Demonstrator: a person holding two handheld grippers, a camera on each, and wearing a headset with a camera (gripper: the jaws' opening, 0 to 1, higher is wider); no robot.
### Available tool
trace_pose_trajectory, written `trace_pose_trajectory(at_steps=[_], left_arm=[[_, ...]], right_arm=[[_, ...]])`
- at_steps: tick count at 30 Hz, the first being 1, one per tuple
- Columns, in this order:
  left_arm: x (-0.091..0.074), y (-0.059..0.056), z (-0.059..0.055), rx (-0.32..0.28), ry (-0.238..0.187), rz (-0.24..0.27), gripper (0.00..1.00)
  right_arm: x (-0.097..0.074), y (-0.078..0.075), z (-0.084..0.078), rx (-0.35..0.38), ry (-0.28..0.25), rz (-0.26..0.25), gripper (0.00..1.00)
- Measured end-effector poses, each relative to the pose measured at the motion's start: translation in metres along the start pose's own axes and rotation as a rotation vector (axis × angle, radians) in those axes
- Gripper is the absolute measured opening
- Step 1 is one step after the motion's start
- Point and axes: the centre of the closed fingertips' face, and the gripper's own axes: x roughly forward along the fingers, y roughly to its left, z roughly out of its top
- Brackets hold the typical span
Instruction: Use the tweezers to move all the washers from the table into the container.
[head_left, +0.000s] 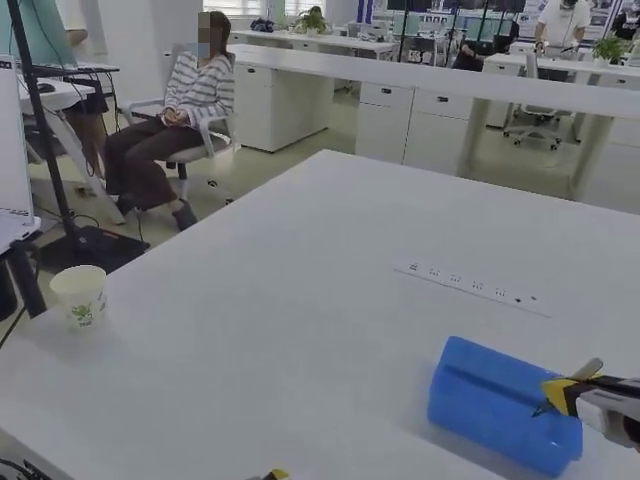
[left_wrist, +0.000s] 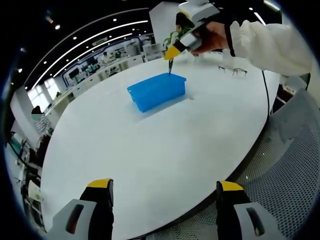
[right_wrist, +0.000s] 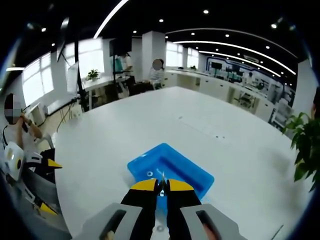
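Note:
The blue container (head_left: 500, 405) sits on the white table near my right side. My right gripper (right_wrist: 162, 184) is shut on thin tweezers (right_wrist: 163, 176), whose tip points down into the blue container (right_wrist: 170, 167). A small washer (right_wrist: 149, 173) lies on the container floor. I cannot tell whether the tweezers' tip carries anything. In the left gripper view, the right gripper (left_wrist: 175, 50) hangs above the far rim of the container (left_wrist: 157, 91). My left gripper (left_wrist: 165, 186) is open and holds nothing, near the table's front edge, well away from the container.
A paper cup (head_left: 78, 295) stands at the table's left edge. A power strip (head_left: 470, 285) is set into the tabletop behind the container. A pair of glasses (left_wrist: 234, 71) lies beyond the container. A person sits on a chair (head_left: 190, 110) past the table.

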Motion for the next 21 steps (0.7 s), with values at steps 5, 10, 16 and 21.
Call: trace_pose_trajectory(at_steps=[5, 10, 16, 21], left_arm=[[0.000, 0.000, -0.001, 0.004, 0.002, -0.002, 0.86], [0.000, -0.001, -0.001, 0.006, 0.002, -0.003, 0.86], [0.001, -0.001, -0.001, 0.007, 0.003, -0.003, 0.86], [0.001, -0.001, -0.001, 0.008, 0.006, -0.004, 0.86]], right_arm=[[-0.006, 0.003, -0.001, 0.006, -0.007, -0.002, 0.03], [-0.012, 0.005, -0.002, 0.005, -0.014, -0.005, 0.03], [-0.015, 0.005, -0.009, 0.013, -0.015, -0.007, 0.03], [-0.018, 0.008, -0.019, 0.023, -0.007, -0.003, 0.03]])
